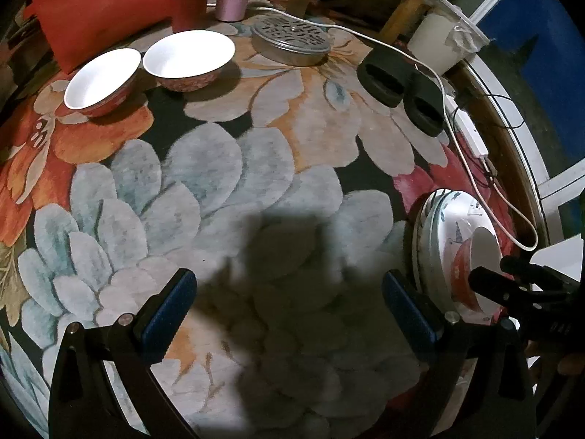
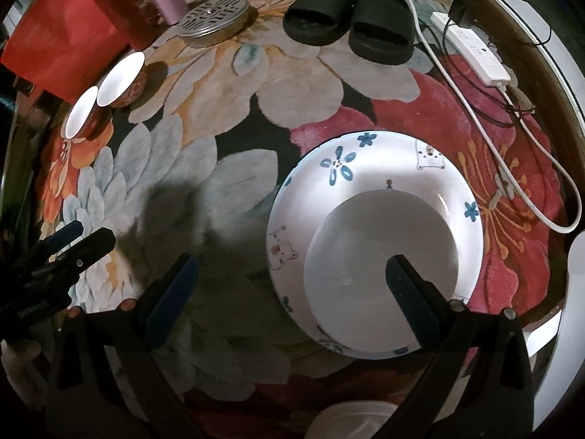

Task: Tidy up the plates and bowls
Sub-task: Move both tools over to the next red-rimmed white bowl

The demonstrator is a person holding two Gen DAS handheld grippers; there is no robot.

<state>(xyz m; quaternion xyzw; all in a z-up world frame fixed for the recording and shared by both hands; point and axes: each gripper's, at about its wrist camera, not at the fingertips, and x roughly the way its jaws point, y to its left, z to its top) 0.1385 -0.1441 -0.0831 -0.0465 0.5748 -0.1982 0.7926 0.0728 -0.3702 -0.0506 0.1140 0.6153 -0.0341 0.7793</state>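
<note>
- A stack of plates (image 2: 365,168) sits on the flower-patterned rug (image 2: 219,190), and a bowl (image 2: 380,256) rests upright in the well of the top plate; stacking the bowl on the plates looks like a way of gathering the crockery in one spot.
- The top plate is white with blue flowers and small bear drawings round its rim. In the left wrist view the stack (image 1: 435,241) shows several rims edge-on, so it holds more than one plate.
- The bowl on the stack is white inside; the left wrist view shows its outer wall (image 1: 462,274) red-orange.
- Two more bowls, a near one (image 1: 104,80) and a far one (image 1: 188,58), stand well apart from the stack at the far edge of the rug, just beside each other, white inside and red-patterned outside. They are probably the next to be collected.
- The right gripper (image 2: 289,278) is spread wide and holds nothing; one finger hangs over the bowl, the other over bare rug.
- The left gripper (image 1: 289,300) is also wide and empty, above the rug just beside the stack, facing the two far bowls.
- Black slippers (image 2: 351,25), a perforated metal lid (image 2: 214,18) and a white cable (image 2: 475,109) lie on the rug beyond.
</note>
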